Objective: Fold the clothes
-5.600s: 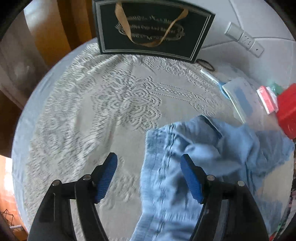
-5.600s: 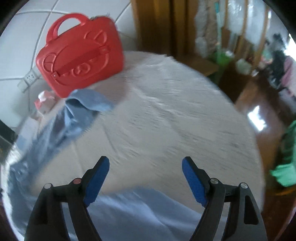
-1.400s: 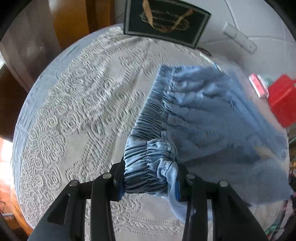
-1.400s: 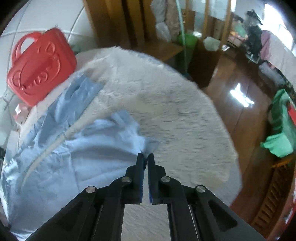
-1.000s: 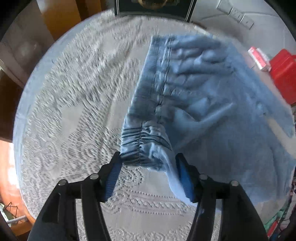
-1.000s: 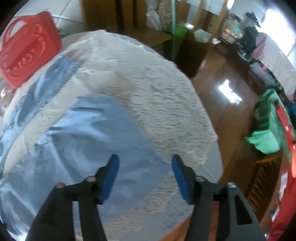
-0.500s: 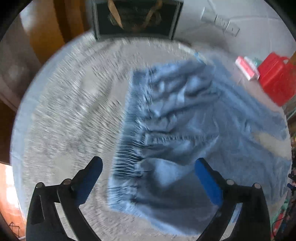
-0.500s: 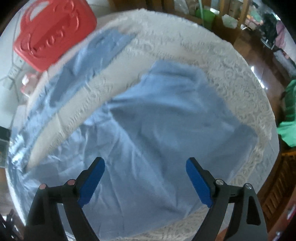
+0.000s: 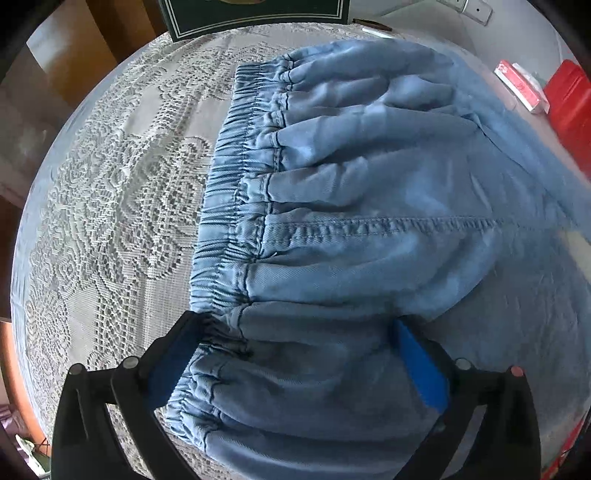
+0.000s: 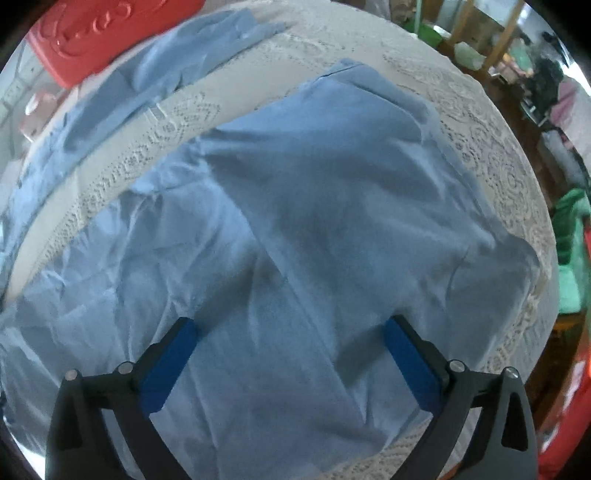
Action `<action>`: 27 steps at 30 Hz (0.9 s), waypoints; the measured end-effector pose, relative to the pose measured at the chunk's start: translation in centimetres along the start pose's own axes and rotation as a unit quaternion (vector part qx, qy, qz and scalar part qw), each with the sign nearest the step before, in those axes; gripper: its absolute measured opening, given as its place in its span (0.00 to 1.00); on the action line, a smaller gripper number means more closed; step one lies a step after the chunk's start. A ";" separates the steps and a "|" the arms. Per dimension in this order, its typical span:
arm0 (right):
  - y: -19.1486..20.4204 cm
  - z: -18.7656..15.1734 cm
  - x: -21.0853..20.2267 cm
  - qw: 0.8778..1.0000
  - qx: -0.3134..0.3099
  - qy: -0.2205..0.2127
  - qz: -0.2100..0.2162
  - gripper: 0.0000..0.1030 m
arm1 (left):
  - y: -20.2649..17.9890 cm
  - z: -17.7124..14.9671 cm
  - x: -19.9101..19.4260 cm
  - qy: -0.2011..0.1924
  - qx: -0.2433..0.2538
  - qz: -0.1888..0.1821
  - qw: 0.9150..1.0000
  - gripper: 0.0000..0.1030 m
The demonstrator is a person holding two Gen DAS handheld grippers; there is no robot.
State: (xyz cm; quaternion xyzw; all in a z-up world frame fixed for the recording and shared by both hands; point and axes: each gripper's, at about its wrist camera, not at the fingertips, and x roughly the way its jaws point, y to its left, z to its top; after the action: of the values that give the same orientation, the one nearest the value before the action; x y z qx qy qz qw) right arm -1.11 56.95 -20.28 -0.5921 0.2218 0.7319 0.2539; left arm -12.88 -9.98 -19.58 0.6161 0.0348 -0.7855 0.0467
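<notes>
Lying spread on the lace tablecloth (image 9: 110,206), the blue trousers (image 9: 369,221) are seen with their elastic waistband (image 9: 229,206) running from 12 toward 7 o'clock. The left gripper (image 9: 295,354) is held over it, jaws closing slightly yet wide, pads apparently clear of cloth. The right gripper (image 10: 291,354) is opening above a trouser leg (image 10: 332,221). A red case (image 10: 103,33) is seen at 11 o'clock.

One pair of light-blue denim trousers with an elastic waistband (image 9: 332,229), below both grippers. One white lace tablecloth (image 9: 110,206) underneath. One red plastic case (image 10: 107,33), beyond the right gripper. One dark green box with a pale border (image 9: 255,16), ahead of the left gripper. One small red-and-white packet (image 9: 521,86), ahead to its right.
</notes>
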 end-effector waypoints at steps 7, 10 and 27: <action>-0.3 5.7 -4.1 0.997 0.027 -0.037 0.062 0.51 | 0.4 5.4 -8.6 -0.096 -0.049 -0.060 0.992 0.66; 1.5 10.8 -6.1 0.994 0.013 -0.083 0.066 0.51 | -0.1 9.4 -8.6 -0.104 -0.041 -0.047 0.993 0.66; 10.0 34.4 1.8 0.997 0.014 -0.064 0.042 0.62 | -4.1 21.8 3.3 -0.011 0.000 -0.007 1.000 0.66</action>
State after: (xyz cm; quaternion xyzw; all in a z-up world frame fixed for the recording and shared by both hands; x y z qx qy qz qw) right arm -33.69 70.88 -14.92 -0.5307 0.2401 0.7750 0.2449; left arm -35.15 -8.48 -17.55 0.6070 0.0389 -0.7926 0.0419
